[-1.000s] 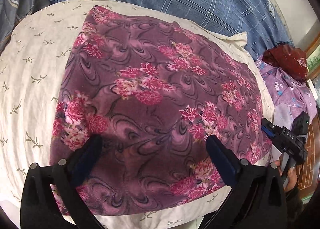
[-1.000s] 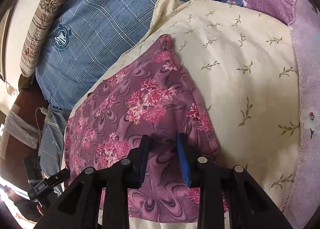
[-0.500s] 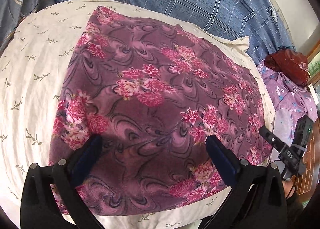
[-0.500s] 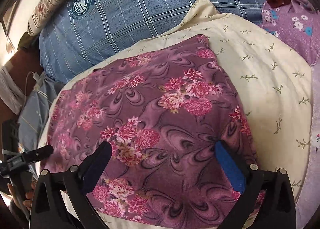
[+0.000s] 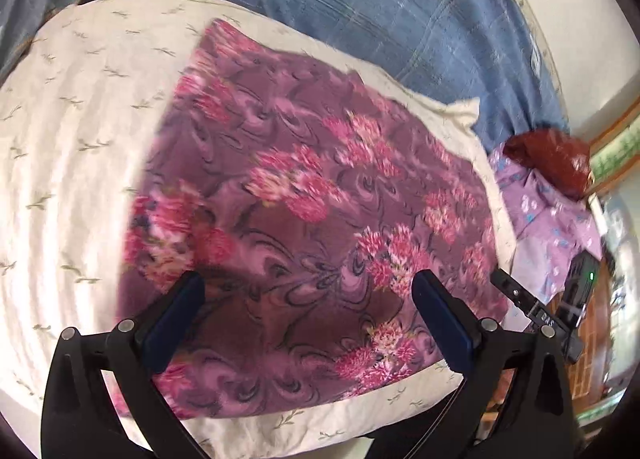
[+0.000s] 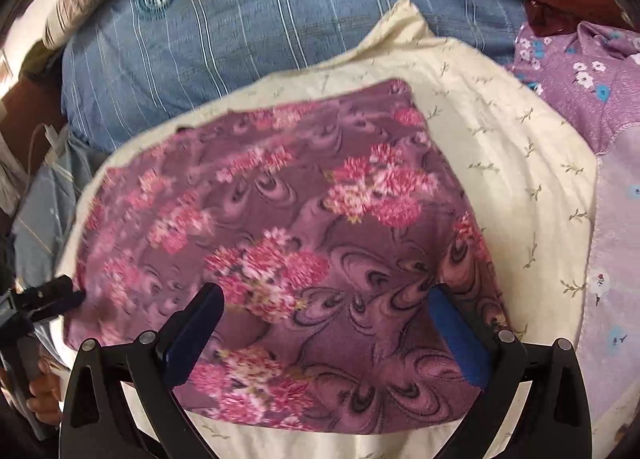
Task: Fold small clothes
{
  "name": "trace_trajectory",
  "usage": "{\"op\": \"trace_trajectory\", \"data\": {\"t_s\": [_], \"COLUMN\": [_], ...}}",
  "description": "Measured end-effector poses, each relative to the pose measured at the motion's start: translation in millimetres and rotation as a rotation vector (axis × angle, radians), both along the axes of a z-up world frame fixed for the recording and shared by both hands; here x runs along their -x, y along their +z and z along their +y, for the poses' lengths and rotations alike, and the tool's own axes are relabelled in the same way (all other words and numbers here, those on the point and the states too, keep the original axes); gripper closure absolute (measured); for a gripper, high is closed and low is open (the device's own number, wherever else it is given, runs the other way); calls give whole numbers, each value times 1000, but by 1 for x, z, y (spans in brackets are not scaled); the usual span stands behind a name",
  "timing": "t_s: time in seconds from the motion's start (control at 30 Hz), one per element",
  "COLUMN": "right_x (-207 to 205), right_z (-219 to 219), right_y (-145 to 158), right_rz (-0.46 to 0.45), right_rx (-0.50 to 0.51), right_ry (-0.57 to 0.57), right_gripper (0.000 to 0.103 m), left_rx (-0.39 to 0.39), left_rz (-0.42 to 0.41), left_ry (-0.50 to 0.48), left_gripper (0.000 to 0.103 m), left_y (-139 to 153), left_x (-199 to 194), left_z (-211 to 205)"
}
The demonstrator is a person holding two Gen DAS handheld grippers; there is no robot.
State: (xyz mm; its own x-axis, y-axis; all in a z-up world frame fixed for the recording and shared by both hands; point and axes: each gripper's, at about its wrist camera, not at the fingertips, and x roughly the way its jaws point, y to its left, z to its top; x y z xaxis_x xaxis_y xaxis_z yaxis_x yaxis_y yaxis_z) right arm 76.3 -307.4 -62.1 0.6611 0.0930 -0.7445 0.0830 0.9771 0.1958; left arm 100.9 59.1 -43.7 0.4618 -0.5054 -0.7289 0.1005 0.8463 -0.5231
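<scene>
Bright daylight, motion blur, heavy fisheye warping, dark corners.

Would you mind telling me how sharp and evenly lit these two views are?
Left wrist view: floral purple garment smeared by motion blur, cream sheet washed out at left, fisheye bending the edges. Right wrist view: blue plaid bedding streaked by blur, garment's near part sharper, lighting even.

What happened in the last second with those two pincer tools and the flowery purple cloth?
The right gripper let go of the folded purple floral fleece cloth, opened wide and drew back. The left gripper stayed open above it. The cloth stayed folded on the cream leaf-print pillow.
</scene>
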Motion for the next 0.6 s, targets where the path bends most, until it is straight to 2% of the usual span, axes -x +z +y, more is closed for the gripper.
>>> {"op": "trace_trajectory", "data": {"t_s": [0.13,0.27,0.37,0.47,0.53,0.6], "right_x": [5,5,-4,-15,-11,-11], "right_z": [5,13,21,23,29,34], "right_y": [18,21,6,-28,-26,-18], "right_rz": [-67,-130,-78,60,23,18], "right_rx": [61,85,105,140,202,217], "right_ry": [-8,-6,21,32,45,52], "right_gripper": [0,0,0,0,0,2], "left_rx": [-5,4,5,9,30,69], "left_rz": [-33,-40,-22,3,16,21], "left_ry": [87,141,157,179,188,191], "left_gripper": [0,0,0,0,0,0], "left_y": [14,20,14,7,6,7], "left_x": [3,1,-4,-9,-13,-21], "left_z": [27,46,54,62,68,75]}}
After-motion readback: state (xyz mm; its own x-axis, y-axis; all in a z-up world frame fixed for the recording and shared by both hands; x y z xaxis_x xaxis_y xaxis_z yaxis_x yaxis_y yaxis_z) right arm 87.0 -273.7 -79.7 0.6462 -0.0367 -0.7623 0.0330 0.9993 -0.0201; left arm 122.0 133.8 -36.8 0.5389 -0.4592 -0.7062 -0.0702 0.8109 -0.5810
